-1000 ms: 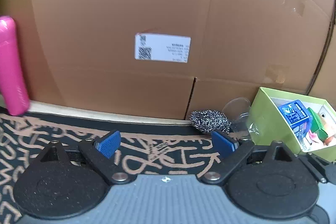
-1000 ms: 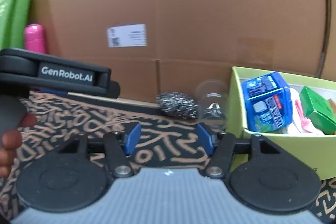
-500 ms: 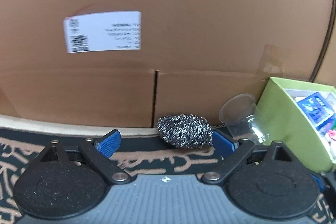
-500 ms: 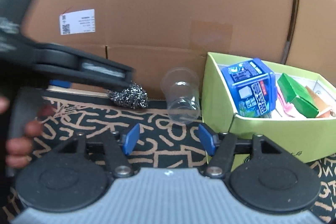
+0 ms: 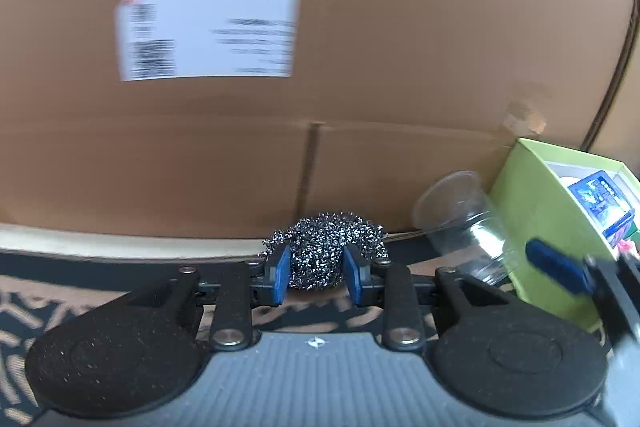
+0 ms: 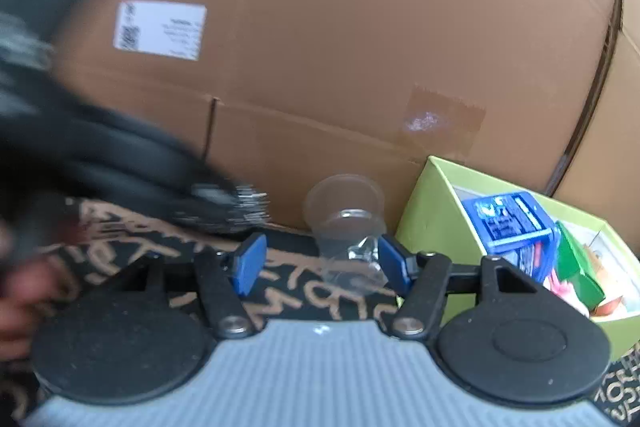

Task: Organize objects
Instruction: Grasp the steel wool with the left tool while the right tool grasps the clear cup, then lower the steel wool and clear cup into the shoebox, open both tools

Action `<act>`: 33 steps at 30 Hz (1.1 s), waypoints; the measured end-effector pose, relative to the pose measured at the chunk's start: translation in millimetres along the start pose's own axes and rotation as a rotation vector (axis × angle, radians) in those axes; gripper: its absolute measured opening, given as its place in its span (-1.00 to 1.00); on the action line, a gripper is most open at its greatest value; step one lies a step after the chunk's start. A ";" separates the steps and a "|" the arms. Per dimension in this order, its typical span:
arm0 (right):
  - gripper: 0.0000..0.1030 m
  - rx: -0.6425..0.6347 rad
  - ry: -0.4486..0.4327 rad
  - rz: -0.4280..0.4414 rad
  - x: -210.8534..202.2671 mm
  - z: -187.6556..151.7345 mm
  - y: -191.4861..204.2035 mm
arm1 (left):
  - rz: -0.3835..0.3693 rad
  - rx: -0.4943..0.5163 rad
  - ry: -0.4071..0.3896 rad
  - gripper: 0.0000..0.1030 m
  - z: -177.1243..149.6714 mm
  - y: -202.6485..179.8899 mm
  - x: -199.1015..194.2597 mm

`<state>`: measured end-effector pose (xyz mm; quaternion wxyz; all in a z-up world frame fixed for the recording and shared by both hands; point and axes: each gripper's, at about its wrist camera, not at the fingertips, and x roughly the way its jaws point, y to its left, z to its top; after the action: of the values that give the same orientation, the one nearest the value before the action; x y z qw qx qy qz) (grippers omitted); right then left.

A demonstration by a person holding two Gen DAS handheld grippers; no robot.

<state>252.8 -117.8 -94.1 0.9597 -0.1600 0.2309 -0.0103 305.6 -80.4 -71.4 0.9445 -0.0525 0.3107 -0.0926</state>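
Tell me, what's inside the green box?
In the green box sit a blue carton, a green packet and something pink. Whatever lies beneath them is covered.

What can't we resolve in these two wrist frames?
- Label text on the cardboard box: motion-blurred in both views, unreadable.
- Left gripper in the right view: a dark smear; its grip on the scourer shows only in the left view.
- Green box contents: beyond the blue carton, overlapped and part cut off by the right gripper body.
- Cup: transparent; lower part blurred, contact with the right pads unclear.
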 end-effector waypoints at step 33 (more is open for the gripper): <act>-0.16 0.130 0.017 0.256 -51.4 -10.8 -47.0 | 0.104 -0.032 0.012 -0.16 -4.8 25.5 -7.3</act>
<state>204.6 -160.8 -65.9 0.9595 -0.0665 0.2565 0.0960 300.6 -54.1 -75.0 0.9452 -0.0510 0.3201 -0.0385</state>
